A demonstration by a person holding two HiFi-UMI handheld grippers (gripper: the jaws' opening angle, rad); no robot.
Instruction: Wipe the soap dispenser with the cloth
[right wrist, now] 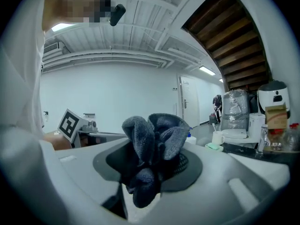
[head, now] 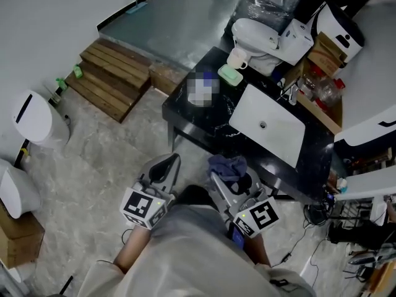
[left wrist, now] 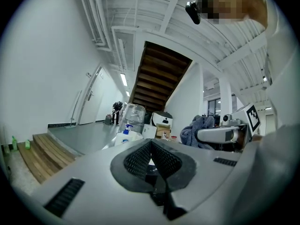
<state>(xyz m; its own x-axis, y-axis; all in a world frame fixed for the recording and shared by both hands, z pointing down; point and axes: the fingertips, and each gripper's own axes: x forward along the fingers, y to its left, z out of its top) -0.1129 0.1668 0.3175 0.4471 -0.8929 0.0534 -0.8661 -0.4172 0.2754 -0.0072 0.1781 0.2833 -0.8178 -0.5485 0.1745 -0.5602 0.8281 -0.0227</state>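
My left gripper [left wrist: 151,148] has its jaws pressed together, with nothing caught between them. My right gripper [right wrist: 153,161] pinches the cloth [right wrist: 157,132], a dark blue-grey bunch that bulges up above the jaws and hangs a little below them.

From the head view the two grippers sit side by side in front of my body, above the pale floor [head: 93,147]. The cloth lies against the near edge of the black counter [head: 185,113].

The soap dispenser [left wrist: 125,135] is a white bottle with a blue pump. It stands on the counter ahead of me, apart from both grippers. In the left gripper view it shows just above the closed jaws. In the right gripper view it peeks out just right of the cloth.

Farther along the counter are a white sink [head: 267,124] and a pale mug [head: 237,57]. Wooden steps [head: 111,76] lie off to the left.
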